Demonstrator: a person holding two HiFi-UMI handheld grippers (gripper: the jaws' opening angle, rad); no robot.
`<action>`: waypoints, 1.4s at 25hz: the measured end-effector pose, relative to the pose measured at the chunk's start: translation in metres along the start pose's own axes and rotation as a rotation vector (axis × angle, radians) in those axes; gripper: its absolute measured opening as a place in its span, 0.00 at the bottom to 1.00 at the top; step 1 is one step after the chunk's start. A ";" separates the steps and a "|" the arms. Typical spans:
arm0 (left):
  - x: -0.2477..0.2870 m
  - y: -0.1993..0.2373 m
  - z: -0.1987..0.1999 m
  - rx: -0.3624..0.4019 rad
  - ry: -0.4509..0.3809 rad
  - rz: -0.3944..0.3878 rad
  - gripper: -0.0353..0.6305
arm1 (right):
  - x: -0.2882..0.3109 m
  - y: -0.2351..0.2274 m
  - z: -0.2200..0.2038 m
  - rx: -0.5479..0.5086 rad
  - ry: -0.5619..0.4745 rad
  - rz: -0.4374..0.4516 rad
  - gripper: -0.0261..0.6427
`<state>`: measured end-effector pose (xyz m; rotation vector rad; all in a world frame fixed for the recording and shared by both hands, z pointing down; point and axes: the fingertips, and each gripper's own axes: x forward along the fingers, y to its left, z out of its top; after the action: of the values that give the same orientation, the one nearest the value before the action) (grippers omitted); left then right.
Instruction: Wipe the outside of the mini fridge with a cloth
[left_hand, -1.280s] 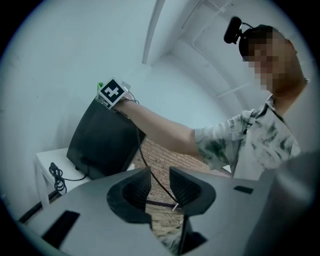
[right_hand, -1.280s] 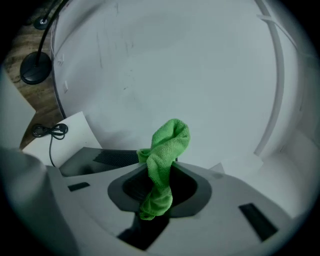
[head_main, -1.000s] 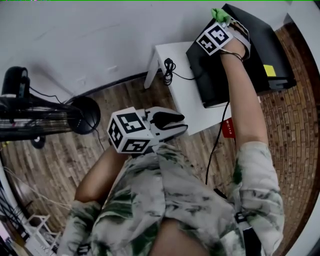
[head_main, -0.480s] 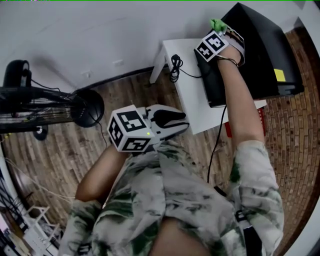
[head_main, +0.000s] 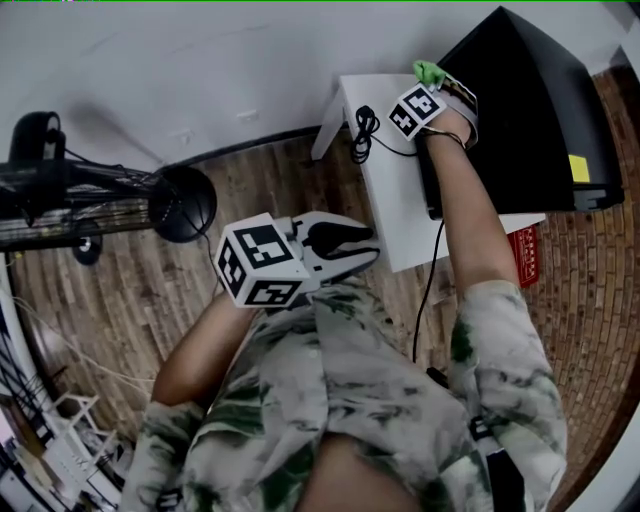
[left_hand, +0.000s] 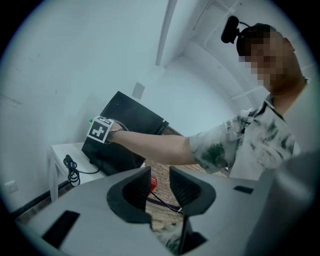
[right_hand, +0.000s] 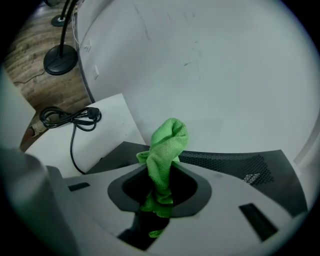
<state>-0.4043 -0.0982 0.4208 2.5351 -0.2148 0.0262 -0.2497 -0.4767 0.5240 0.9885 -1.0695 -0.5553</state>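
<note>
White table (head_main: 392, 205) by white wall, plank floor (head_main: 150, 300). Mini fridge (head_main: 525, 110) on table. Right gripper (right_hand: 160, 186) clamps green cloth (right_hand: 168, 142) at fridge edge, now further left across fridge. Left gripper (left_hand: 160, 182) narrowly parted, empty, near chest.

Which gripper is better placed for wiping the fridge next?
Right. The right gripper is shut on the green cloth and sits at the fridge. The left gripper is open, empty, and far from it.

black mini fridge (head_main: 520, 110) on white table (head_main: 385, 200), bunched green cloth (right_hand: 167, 142) at its top edge
</note>
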 end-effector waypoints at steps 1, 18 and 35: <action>0.000 0.002 0.000 -0.003 0.000 0.005 0.24 | 0.004 0.006 0.001 -0.005 0.004 0.009 0.19; -0.004 0.035 -0.001 -0.044 0.007 0.064 0.24 | 0.056 0.116 0.011 -0.096 0.048 0.202 0.19; -0.007 0.056 -0.001 -0.052 0.019 0.104 0.24 | 0.063 0.185 0.023 0.058 -0.029 0.409 0.19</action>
<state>-0.4202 -0.1423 0.4525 2.4691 -0.3353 0.0844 -0.2583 -0.4468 0.7181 0.7822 -1.2784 -0.2053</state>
